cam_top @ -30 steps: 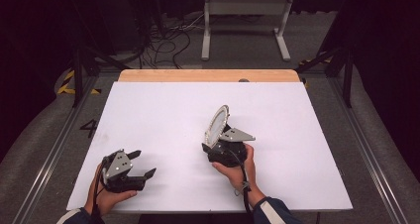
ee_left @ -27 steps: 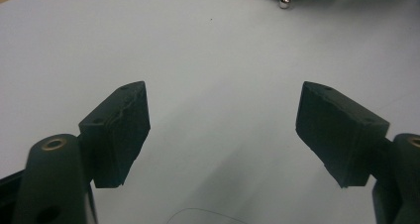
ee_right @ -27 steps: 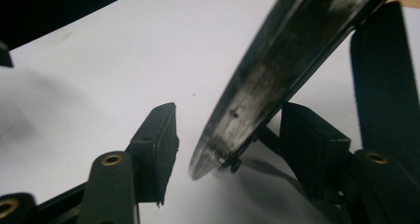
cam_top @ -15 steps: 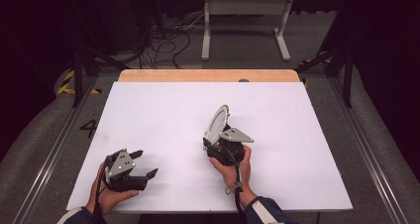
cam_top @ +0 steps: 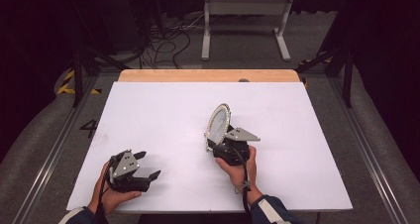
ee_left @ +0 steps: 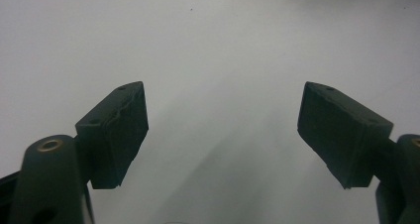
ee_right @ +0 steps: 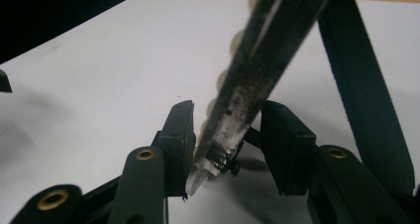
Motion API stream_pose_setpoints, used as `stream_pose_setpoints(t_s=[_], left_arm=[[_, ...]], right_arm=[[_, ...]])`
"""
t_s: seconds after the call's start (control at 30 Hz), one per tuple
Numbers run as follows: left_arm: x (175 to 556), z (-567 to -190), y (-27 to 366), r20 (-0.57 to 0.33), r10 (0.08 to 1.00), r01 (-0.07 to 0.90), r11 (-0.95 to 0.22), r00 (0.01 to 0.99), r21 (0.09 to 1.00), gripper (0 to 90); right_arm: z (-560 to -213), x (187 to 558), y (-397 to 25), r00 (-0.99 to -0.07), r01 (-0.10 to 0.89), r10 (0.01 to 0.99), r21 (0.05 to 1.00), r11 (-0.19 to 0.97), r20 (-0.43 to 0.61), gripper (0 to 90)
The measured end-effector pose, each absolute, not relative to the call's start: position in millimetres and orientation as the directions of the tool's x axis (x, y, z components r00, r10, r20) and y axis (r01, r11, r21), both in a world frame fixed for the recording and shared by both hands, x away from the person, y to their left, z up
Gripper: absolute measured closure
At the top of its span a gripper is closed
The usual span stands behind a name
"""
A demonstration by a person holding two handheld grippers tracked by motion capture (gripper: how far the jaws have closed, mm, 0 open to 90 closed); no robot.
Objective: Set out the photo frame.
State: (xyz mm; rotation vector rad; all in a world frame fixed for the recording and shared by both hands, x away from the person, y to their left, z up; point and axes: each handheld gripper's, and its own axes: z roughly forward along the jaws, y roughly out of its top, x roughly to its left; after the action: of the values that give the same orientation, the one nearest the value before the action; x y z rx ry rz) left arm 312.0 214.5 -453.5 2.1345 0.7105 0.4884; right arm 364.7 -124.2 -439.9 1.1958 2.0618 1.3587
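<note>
The right hand-held gripper [cam_top: 221, 143] clamps the lower rim of the oval, bead-edged mirror [cam_top: 218, 122], upright at frame centre. Keep it vertical, grip firm. The left hand-held gripper [cam_top: 148, 165], lower left, is spread apart, empty.

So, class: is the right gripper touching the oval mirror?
Touching. Right gripper view: the right gripper has its fingers against the oval mirror's lower edge.

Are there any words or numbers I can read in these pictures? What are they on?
"4" on the grey floor left of the table.
No words or numbers can be read on the mirror, the right gripper holding it, or the left gripper.
</note>
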Motion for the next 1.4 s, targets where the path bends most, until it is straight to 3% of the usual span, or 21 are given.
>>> stream_pose_setpoints(t_s=[0.17, 0.9, 1.4], left_arm=[[312, -454, 214, 0.1, 0.632, 0.322, -0.517, 0.768, 0.793, 19.9], [315, -457, 212, 0.082, 0.632, 0.343, -0.52, 0.771, 0.782, 17.7], [350, -449, 183, 0.049, 0.598, 0.33, -0.507, 0.8, 0.796, 16.6]], right_arm=[[-443, 365, -122, -0.558, 0.413, 0.825, 0.893, 0.179, 0.093, 59.9], [-442, 369, -142, -0.588, 0.481, 0.786, 0.864, 0.147, 0.193, 75.6], [-437, 375, -158, -0.643, 0.534, 0.722, 0.825, 0.184, 0.256, 78.3]])
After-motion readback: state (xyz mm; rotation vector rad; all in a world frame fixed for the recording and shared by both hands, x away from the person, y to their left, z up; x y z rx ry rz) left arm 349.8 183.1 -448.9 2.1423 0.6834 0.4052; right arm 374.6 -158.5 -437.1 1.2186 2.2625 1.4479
